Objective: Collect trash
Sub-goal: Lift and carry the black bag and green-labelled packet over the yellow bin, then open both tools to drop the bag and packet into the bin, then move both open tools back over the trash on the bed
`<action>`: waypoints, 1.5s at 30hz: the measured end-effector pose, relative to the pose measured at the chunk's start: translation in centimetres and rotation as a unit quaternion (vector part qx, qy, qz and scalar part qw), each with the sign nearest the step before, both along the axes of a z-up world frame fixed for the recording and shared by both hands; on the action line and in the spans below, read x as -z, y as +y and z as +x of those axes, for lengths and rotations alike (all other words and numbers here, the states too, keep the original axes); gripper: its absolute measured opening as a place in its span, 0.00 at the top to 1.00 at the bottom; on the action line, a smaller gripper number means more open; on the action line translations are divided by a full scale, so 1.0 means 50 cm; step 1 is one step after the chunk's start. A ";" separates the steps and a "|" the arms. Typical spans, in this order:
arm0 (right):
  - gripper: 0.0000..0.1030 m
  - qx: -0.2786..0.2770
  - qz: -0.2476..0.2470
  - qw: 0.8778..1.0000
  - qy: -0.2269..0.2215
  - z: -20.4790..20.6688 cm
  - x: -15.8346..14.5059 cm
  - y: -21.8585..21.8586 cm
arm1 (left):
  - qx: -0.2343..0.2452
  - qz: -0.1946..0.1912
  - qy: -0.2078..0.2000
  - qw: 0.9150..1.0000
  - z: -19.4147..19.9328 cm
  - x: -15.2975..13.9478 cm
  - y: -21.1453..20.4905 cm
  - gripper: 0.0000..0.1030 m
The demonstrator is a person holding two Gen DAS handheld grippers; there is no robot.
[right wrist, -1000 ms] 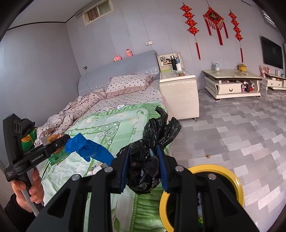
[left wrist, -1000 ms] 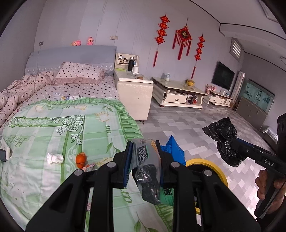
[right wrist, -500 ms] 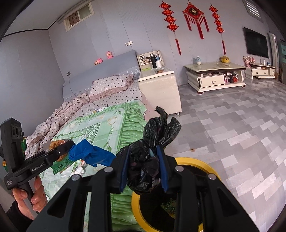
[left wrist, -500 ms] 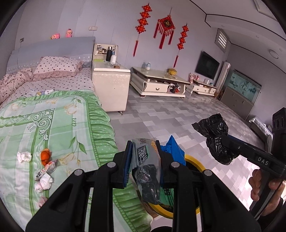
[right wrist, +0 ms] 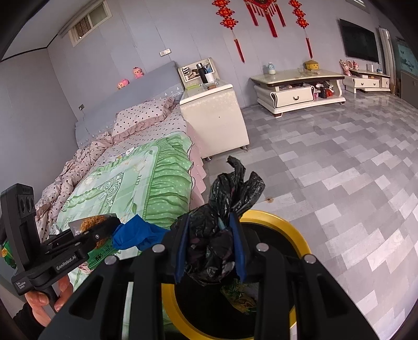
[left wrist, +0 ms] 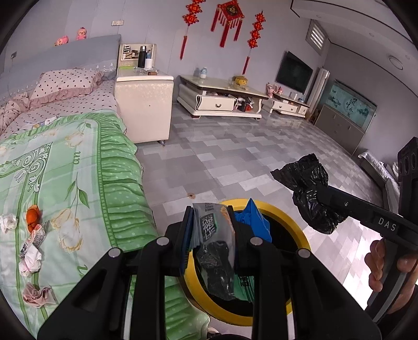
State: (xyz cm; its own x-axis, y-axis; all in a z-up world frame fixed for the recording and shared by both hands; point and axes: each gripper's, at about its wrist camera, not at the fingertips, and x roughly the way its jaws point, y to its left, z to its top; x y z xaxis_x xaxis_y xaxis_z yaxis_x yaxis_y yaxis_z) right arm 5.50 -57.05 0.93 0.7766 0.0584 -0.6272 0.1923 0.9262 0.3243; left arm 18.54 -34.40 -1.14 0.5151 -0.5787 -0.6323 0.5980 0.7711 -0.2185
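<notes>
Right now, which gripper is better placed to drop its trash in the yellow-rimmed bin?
Left. The left gripper holds its grey snack wrapper over the yellow-rimmed bin opening; the right gripper, clamping a crumpled black plastic bag, hangs beside the rim.

Left tool (left wrist: 210,230) grips snack wrappers (left wrist: 213,235) above the yellow-rimmed bin (left wrist: 295,227).

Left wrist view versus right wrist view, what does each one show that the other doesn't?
Only the left wrist view shows litter on the green bedspread: crumpled tissues, an orange piece and a wrapper. Only the right wrist view shows the wall vent. Both show the yellow-rimmed bin, the left hand-held gripper shut on a wrapper bundle, and the right hand-held gripper shut on a black plastic bag.
</notes>
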 end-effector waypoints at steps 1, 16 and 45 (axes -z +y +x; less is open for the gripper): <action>0.73 0.002 0.002 1.000 0.003 0.003 0.007 -0.007 | 0.003 0.002 0.003 1.000 0.000 0.009 -0.006 0.77; 0.71 0.023 0.019 0.999 0.027 0.013 0.053 -0.043 | 0.030 0.002 0.041 0.999 0.004 0.081 -0.036 0.76; 0.42 0.043 0.027 0.999 0.014 -0.030 0.007 -0.012 | -0.025 -0.014 0.011 1.000 0.002 0.025 0.099 0.34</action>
